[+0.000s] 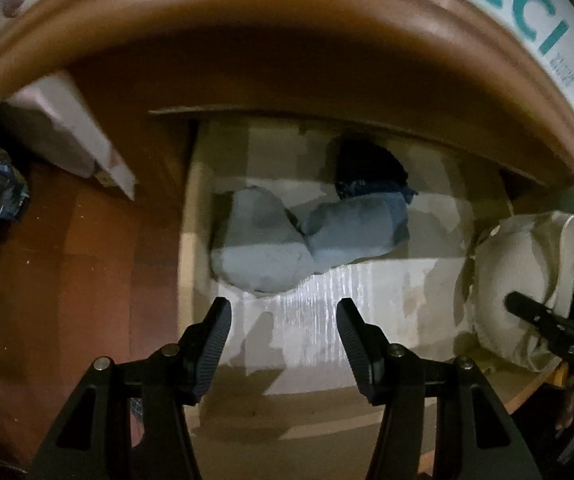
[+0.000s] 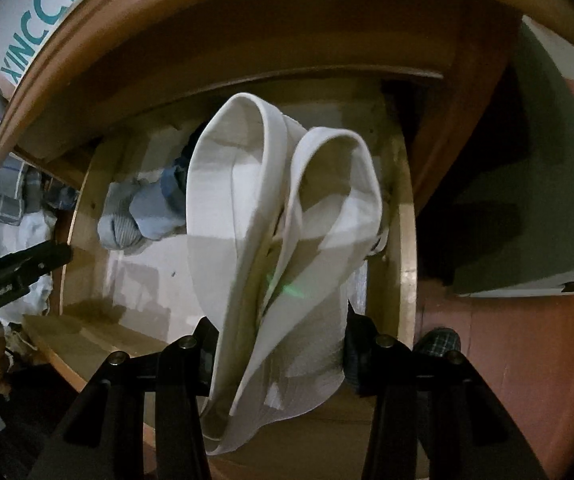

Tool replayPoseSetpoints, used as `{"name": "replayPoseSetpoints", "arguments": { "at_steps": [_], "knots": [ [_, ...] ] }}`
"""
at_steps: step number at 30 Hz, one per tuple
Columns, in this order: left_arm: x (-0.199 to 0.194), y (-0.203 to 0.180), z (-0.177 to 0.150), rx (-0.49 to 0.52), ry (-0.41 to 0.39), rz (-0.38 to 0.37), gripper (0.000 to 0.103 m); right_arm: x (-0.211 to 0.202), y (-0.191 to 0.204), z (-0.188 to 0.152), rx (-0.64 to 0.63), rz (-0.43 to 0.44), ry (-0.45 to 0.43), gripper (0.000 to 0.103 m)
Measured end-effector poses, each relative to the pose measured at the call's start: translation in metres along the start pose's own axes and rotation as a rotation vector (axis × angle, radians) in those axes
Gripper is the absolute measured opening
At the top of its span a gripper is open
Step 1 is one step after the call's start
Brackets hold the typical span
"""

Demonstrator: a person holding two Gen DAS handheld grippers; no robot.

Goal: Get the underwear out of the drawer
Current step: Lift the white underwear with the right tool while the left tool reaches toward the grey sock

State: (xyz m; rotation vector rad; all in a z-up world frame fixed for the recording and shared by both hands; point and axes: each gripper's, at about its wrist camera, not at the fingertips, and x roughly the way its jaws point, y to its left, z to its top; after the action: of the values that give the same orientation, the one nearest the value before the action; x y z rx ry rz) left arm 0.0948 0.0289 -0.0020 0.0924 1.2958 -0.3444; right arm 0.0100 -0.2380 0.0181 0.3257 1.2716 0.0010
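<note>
Nearest in the right wrist view, the right hand-held gripper is clamped on a piece of white underwear, its jaws narrowed onto the bunched cloth. The garment's waistband loops stand up over the right end of the open drawer. In the left wrist view the same white garment shows at the right edge, pinched by that gripper and clear of the drawer floor. The left hand-held gripper hangs over the near part of the drawer with its jaws about half apart and nothing between them.

Farther in, a blue-grey folded bundle lies on the pale drawer lining, a darker blue piece just behind it by the far wall.

The step in hand looks like the lift-out: the underwear is gripped and raised. The next move likely calls for carrying it clear over the near drawer front without snagging a trailing loop.
</note>
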Motion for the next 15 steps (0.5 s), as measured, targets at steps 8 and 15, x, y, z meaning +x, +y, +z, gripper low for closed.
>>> {"name": "replayPoseSetpoints", "arguments": {
  "at_steps": [8,15],
  "knots": [
    [0.029,-0.021,0.005,0.267,0.085,0.082,0.056,0.002,0.000,-0.001,0.013,0.000,-0.016,0.042],
    [0.048,-0.025,0.006,0.413,0.140,0.162,0.056,-0.001,-0.003,-0.003,0.035,0.000,-0.039,0.042]
  ]
}}
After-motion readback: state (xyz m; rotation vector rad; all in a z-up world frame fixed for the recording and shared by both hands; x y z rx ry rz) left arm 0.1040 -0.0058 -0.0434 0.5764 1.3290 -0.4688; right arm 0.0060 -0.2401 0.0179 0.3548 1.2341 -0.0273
